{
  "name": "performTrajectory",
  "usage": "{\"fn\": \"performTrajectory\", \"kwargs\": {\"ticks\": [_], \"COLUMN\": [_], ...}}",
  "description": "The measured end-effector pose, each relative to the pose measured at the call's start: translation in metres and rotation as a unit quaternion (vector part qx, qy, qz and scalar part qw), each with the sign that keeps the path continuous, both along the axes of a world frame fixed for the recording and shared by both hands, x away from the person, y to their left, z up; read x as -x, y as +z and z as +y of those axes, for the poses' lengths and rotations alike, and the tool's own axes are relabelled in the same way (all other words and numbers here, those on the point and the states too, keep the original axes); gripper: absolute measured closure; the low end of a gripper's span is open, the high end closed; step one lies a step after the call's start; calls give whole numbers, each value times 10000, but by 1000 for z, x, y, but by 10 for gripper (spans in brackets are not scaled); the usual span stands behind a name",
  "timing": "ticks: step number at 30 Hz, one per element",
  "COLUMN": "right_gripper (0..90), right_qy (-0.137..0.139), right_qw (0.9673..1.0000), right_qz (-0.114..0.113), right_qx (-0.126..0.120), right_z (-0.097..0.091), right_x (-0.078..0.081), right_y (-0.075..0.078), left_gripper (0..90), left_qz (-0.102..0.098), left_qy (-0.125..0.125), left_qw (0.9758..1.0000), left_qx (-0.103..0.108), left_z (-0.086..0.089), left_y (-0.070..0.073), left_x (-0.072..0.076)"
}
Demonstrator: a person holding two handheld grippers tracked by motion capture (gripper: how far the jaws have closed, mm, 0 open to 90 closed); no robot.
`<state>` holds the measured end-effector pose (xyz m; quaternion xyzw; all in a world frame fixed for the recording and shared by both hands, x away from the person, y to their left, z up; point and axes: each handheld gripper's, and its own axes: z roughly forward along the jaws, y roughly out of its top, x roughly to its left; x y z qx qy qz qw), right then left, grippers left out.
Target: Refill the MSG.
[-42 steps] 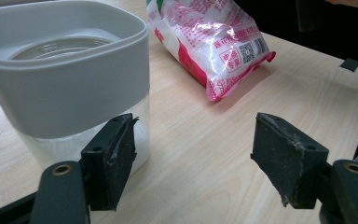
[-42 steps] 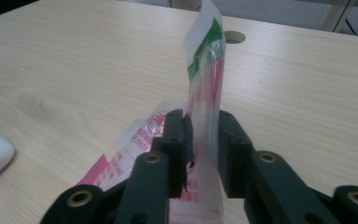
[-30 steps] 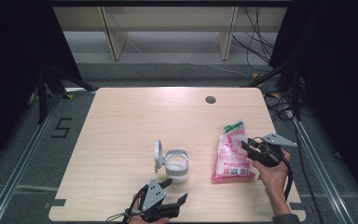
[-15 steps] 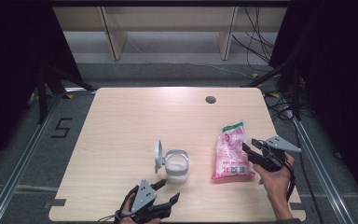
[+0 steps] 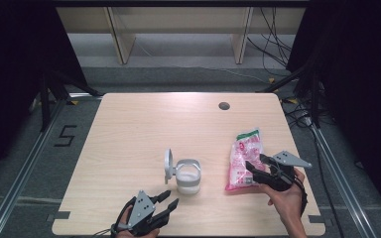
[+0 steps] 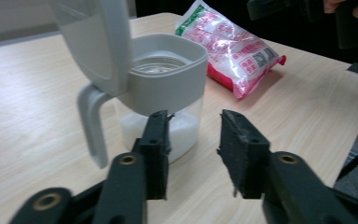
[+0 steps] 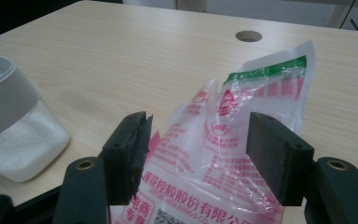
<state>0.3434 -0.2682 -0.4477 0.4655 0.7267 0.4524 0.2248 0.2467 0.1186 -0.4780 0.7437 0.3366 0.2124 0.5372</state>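
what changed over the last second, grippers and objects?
The right gripper let go of the pink bag: its jaws have just been opening and it backed off toward the near table edge, the bag lying under them. The left gripper drew back from the lidded container, its jaws closing on nothing. Bag and container, lid up, stayed put on the table.

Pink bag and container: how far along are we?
Done: the container stands with its lid flipped open and white grains inside. In hand: nothing held; the right hand-held gripper, jaws just opening, is at the pink bag lying flat; the left hand-held gripper is apart, jaws just closing. Left: likely lifting and pouring the bag.
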Motion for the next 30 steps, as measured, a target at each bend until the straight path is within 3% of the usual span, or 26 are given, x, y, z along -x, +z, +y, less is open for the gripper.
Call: {"fn": "performTrajectory", "kwargs": {"ticks": [2,3,5,6,8,9,10,11,13,17,19,21,23,26,30], "right_gripper": [393,393,393,394,394,394,395,396,396,399,400,399,400,401,401], "right_qy": [15,127,110,201,253,195,210,308,349,327,406,361,397,404,422], "right_qw": [9999,9998,9999,9997,9996,9998,9997,9995,9993,9994,9988,9991,9989,9988,9988], "right_qz": [52,-58,2,-58,-92,41,0,-22,-74,-62,-142,-143,-155,-146,-150], "right_qx": [-105,114,-83,138,60,16,-87,114,73,65,228,149,183,218,197], "right_z": [4,1,7,6,10,12,14,12,14,16,14,14,14,15,17], "right_x": [3,1,5,6,7,11,11,11,12,15,14,15,15,17,19], "right_y": [-1,-2,-3,-3,-5,-5,-6,-6,-8,-9,-10,-11,-11,-11,-12], "left_gripper": [676,699,739,756,781,794,803,814,829,867,884,889,889,891,891], "left_qz": [-54,-110,-222,-238,-284,-291,-367,-359,-425,-396,-378,-451,-418,-481,-458], "left_qy": [94,133,235,249,300,316,257,330,323,441,420,379,439,501,472], "left_qw": [9999,9998,9993,9992,9991,9989,9985,9986,9982,9974,9977,9972,9974,9964,9970], "left_qx": [-49,-68,-159,-217,-135,-207,-306,-192,-261,-407,-383,-457,-378,-496,-410], "left_z": [5,6,9,10,11,12,13,13,14,17,18,21,22,26,29], "left_y": [1,1,1,1,1,2,3,3,4,6,6,7,10,15,18], "left_x": [0,-1,-3,-3,-5,-5,-7,-8,-11,-16,-18,-22,-24,-30,-34]}}
